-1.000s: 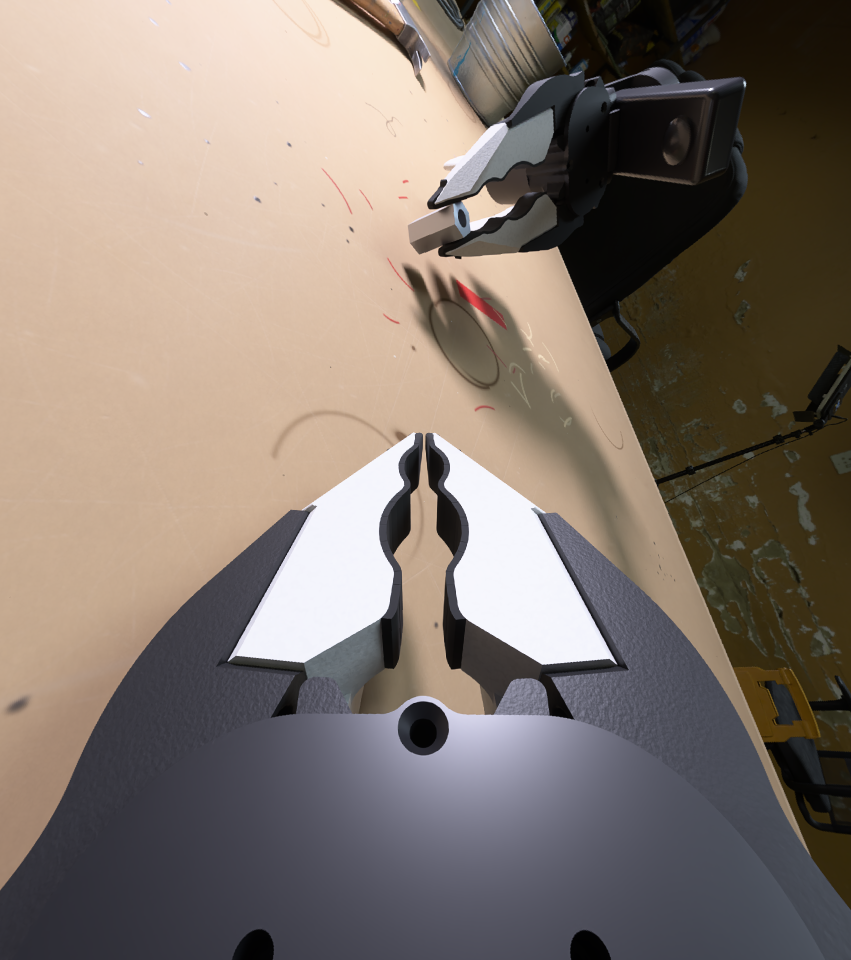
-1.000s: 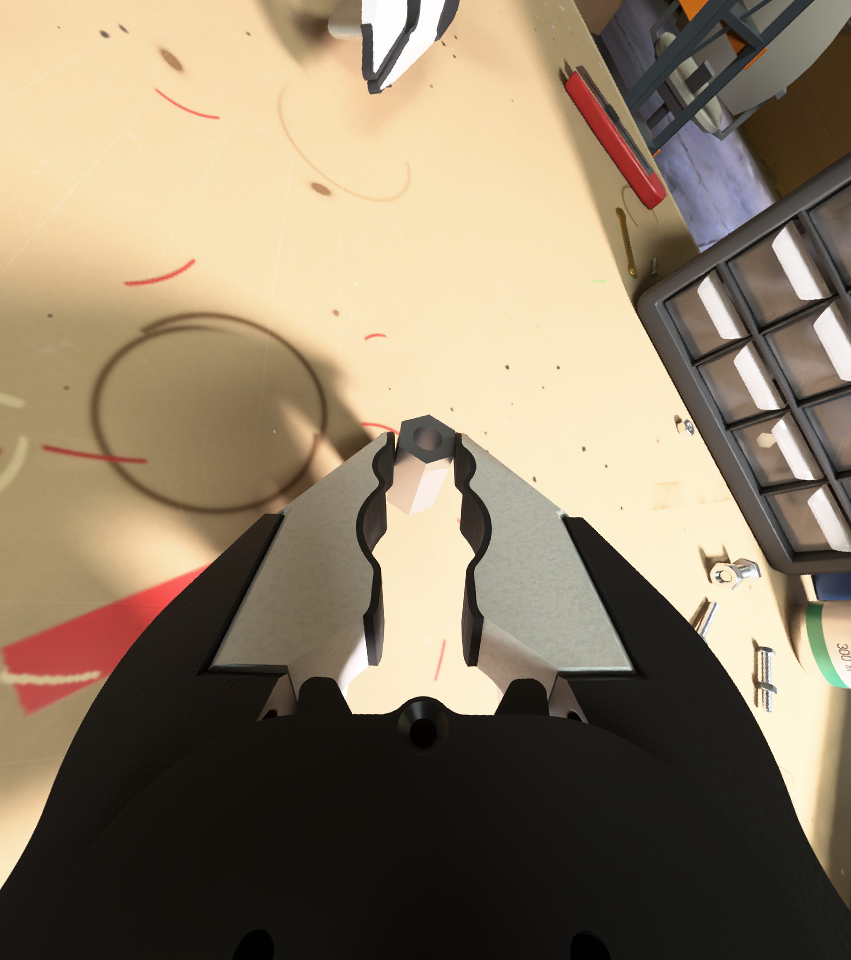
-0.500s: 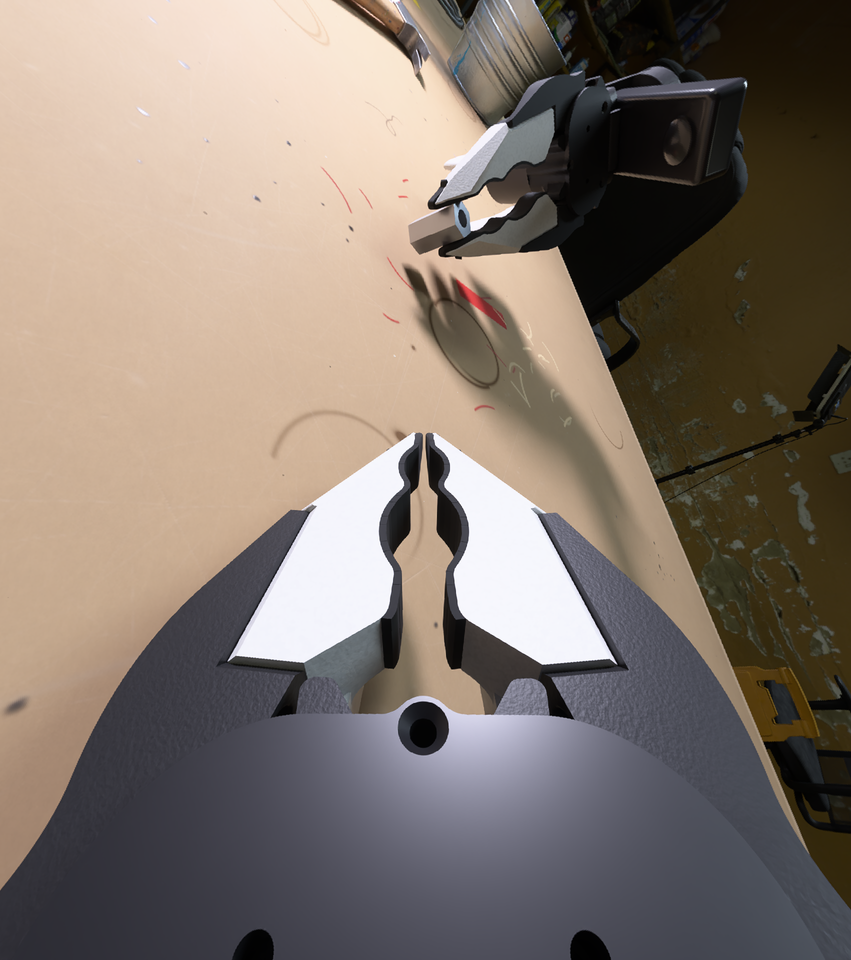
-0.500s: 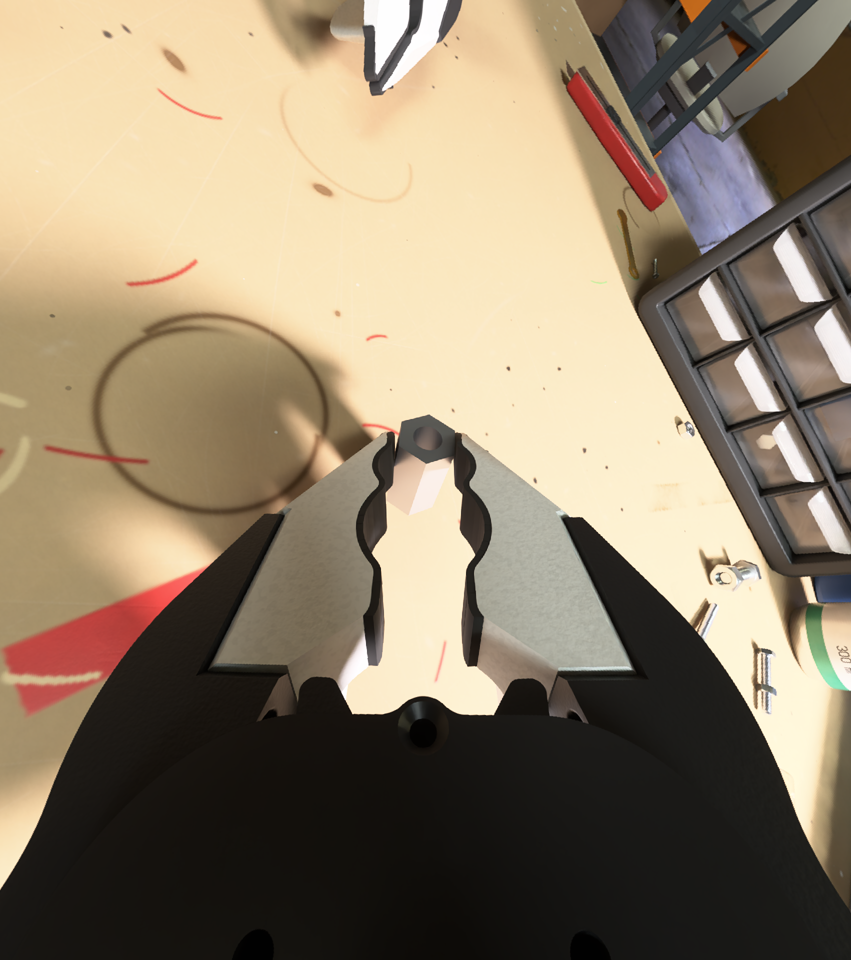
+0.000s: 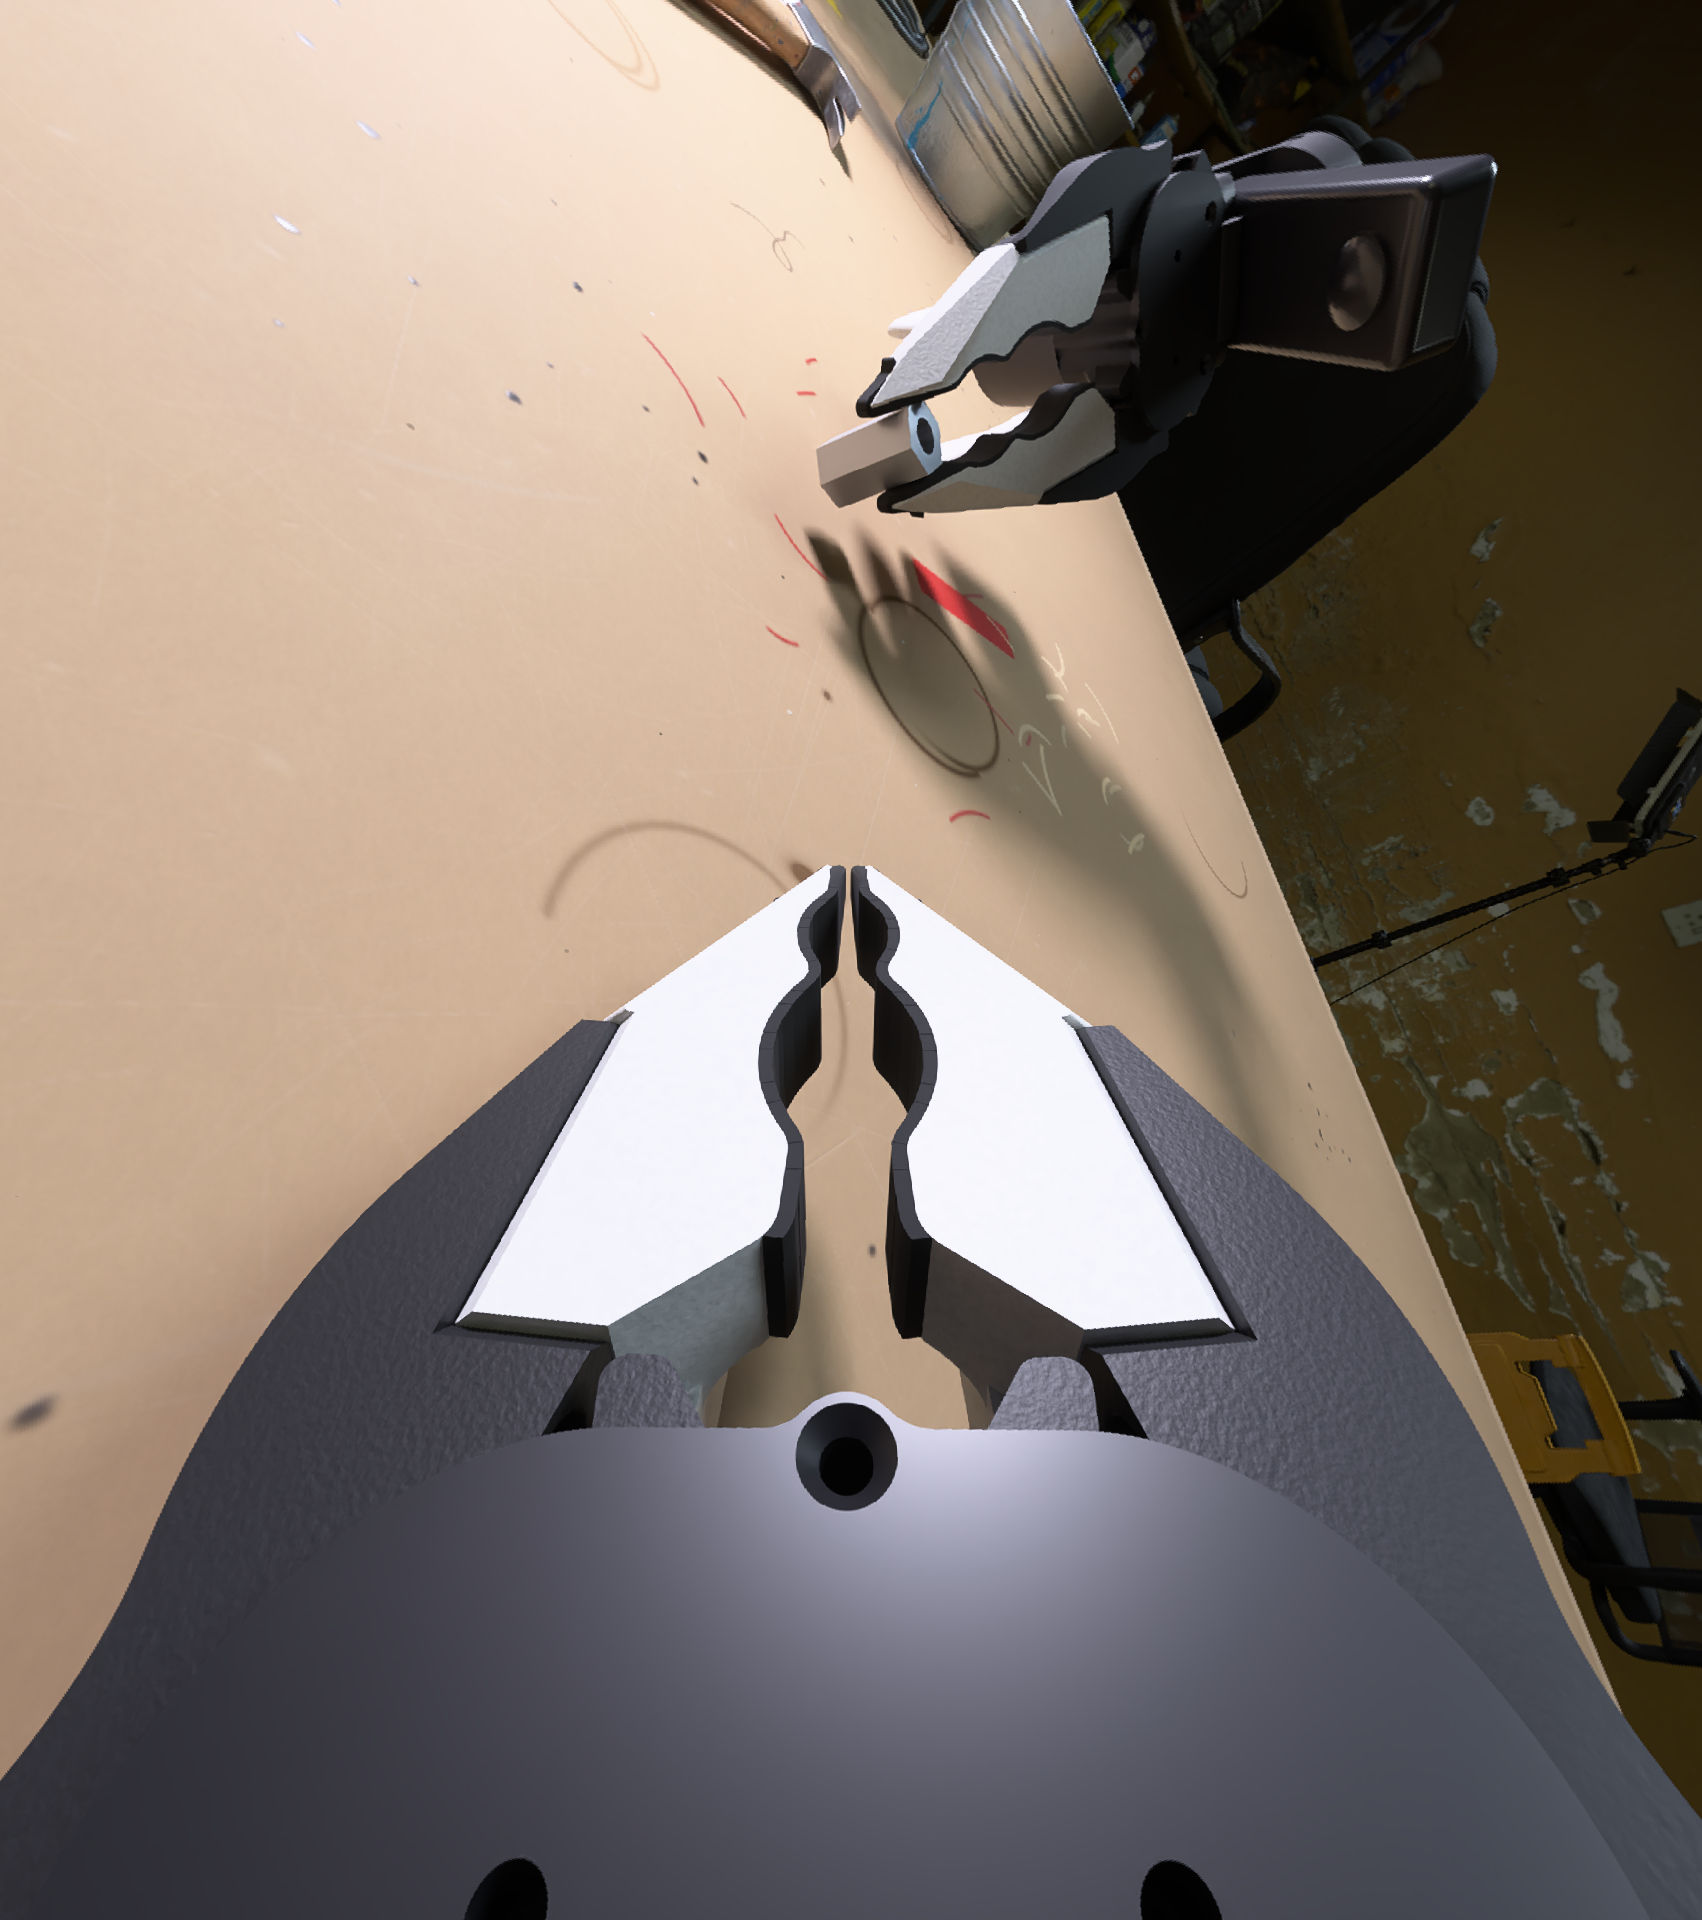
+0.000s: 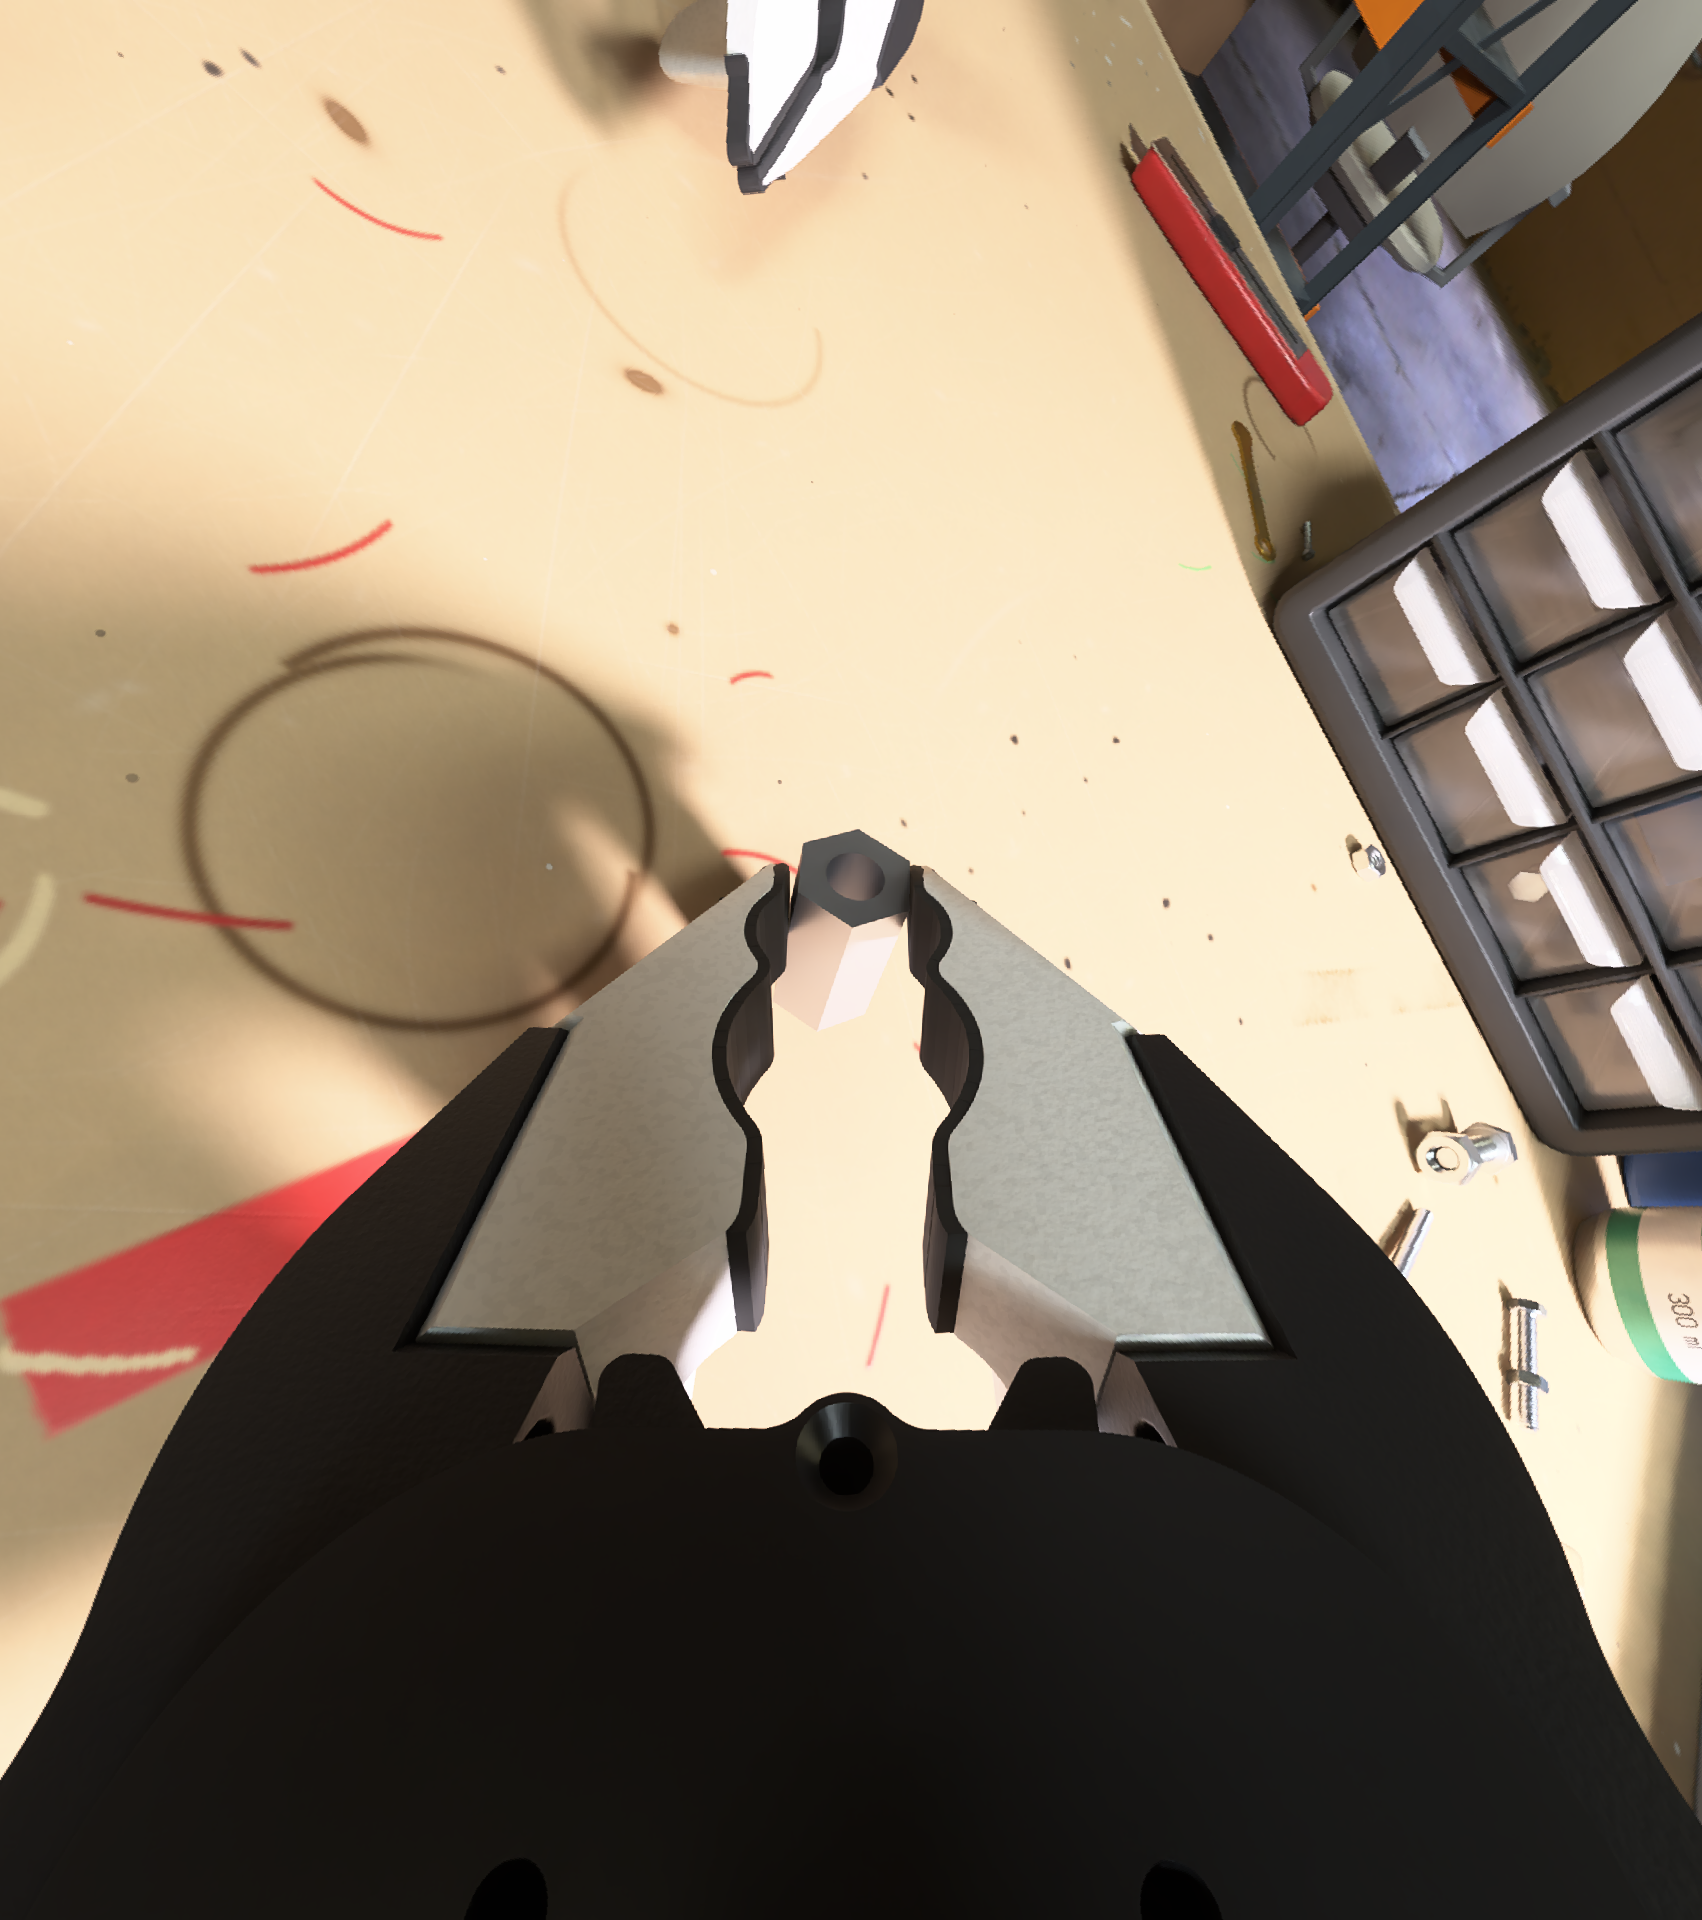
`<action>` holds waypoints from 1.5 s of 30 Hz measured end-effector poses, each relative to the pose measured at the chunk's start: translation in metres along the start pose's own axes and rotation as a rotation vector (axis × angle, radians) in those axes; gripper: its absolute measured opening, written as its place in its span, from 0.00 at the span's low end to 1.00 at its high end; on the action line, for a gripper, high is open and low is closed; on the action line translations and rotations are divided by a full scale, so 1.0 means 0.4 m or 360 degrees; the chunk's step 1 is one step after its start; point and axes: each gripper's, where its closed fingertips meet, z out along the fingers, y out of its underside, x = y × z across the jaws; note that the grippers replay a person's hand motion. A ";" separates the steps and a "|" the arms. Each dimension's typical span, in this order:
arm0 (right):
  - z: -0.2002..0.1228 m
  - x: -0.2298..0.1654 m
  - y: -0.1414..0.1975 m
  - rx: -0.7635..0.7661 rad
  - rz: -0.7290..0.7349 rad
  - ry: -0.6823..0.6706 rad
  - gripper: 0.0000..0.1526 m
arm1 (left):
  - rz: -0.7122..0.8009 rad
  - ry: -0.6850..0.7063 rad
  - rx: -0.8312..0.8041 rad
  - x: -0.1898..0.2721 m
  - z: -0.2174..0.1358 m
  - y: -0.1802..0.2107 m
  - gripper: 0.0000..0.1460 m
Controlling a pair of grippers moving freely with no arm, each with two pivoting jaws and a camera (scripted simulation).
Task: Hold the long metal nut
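Observation:
The long metal nut (image 6: 842,925) is a grey hexagonal tube with a round bore. My right gripper (image 6: 847,883) is shut on it at the fingertips and holds it above the tan workbench (image 6: 930,520). In the left wrist view the same nut (image 5: 878,457) shows in the right gripper (image 5: 914,442), clear of the bench, with its shadow below. My left gripper (image 5: 845,871) is shut and empty, low over the bench near its edge. Its fingertips (image 6: 805,94) also show at the top of the right wrist view.
A dark parts organiser (image 6: 1595,790) with small drawers stands at the right. A red tool (image 6: 1231,281), loose bolts (image 6: 1460,1148), screws (image 6: 1522,1361) and a green-and-white can (image 6: 1699,1309) lie near it. A metal bucket (image 5: 1003,114) stands far off. The bench edge (image 5: 1273,883) runs on the right.

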 end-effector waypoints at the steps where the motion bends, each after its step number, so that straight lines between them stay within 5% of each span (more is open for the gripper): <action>1: 0.000 0.000 0.000 -0.0001 0.0000 0.0000 0.15 | 0.0000 0.0000 0.0000 0.000 0.000 0.000 0.01; 37: -0.003 0.001 -0.011 0.0020 -0.0026 0.0014 0.15 | -0.0003 0.0006 0.0007 0.000 -0.001 -0.001 0.01; 45: -0.046 0.027 -0.032 0.0242 0.0138 0.0003 0.14 | -0.0006 0.0032 0.0056 0.006 0.007 -0.017 0.01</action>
